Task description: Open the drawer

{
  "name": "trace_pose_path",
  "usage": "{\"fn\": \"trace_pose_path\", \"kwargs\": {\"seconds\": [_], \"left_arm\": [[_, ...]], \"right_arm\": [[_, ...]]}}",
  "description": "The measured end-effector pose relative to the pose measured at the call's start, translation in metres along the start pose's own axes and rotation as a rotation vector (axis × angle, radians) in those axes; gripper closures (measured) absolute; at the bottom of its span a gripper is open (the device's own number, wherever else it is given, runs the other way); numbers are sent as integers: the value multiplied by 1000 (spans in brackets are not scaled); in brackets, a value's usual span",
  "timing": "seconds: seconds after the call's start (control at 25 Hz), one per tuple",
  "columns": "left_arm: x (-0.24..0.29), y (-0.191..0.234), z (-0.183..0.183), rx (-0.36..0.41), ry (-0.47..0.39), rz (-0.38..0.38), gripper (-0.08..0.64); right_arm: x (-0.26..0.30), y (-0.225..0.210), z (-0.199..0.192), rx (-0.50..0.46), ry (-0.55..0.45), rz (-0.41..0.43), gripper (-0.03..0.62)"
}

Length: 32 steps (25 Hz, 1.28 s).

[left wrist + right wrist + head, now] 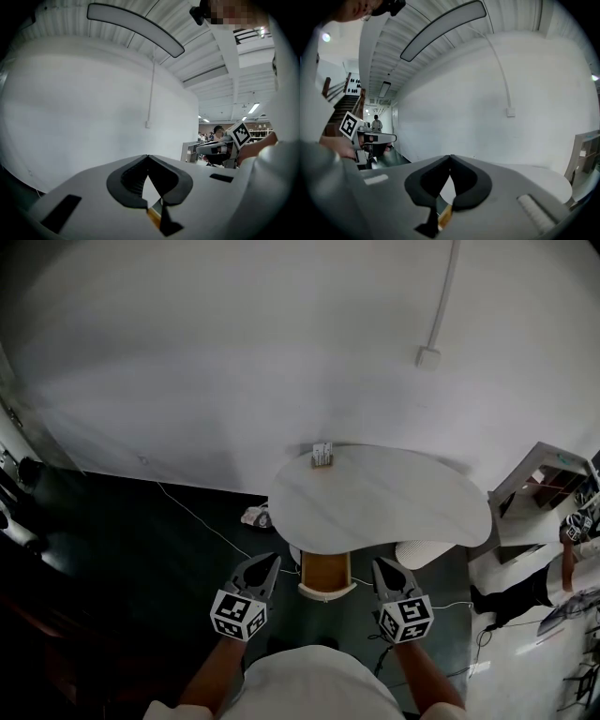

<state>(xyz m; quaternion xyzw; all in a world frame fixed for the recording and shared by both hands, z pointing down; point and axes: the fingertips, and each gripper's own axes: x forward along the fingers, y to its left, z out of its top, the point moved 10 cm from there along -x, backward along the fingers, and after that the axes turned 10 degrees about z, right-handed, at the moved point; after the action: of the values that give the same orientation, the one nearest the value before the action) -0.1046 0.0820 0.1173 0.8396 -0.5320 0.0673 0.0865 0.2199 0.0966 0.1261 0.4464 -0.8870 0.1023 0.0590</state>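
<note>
White shirt fabric [309, 690] fills the bottom edge of the head view, with my two forearms reaching forward from it.

1. Jaws. My left gripper [269, 562] and my right gripper [380, 566] are held level with each other. In each gripper view the jaws are clenched tip to tip and grasp nothing. Only a small diamond-shaped gap remains behind the tips.

2. Surface. A white, kidney-shaped tabletop [394, 502] stands ahead of me, close to a plain white wall [234, 362]. One small boxy item [322, 455] sits at its far edge.

3. Room. The floor [141, 549] is dark, and a thin pale cable [202, 521] runs across it towards the table. A white conduit [445, 287] descends the wall to a small junction box [427, 357]. A shelf unit [534, 488] stands at the right.

4. Container. The drawer [325, 576] projects from under the near edge of the tabletop, pulled out towards me. It lies between my two grippers, and neither gripper touches it. Its inner walls are tan wood and its front panel is white. I cannot tell what it contains.
</note>
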Motion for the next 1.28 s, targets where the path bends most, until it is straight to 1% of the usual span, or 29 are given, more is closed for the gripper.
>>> {"fn": "trace_pose_path", "kwargs": {"seconds": [0.24,0.4,0.64,1.04,1.28], "left_arm": [[-5,5,-1,-27,0,17,554],[-5,3,-4,-32,7,18,554],[-2,0,-5,-27,10,11,554],[1,1,-3,-19,7,11,554],[4,0,-4,-27,3,9,554]], "right_arm": [[-14,-4,4,-37,-27,-9,581],[-18,-5,7,-47,-33,-10,581],[-15,-5,7,-38,-35,2,581],[-10,-4,14,-55,-45,19,581],[-8,-4,13,-53,-46,24,581]]}}
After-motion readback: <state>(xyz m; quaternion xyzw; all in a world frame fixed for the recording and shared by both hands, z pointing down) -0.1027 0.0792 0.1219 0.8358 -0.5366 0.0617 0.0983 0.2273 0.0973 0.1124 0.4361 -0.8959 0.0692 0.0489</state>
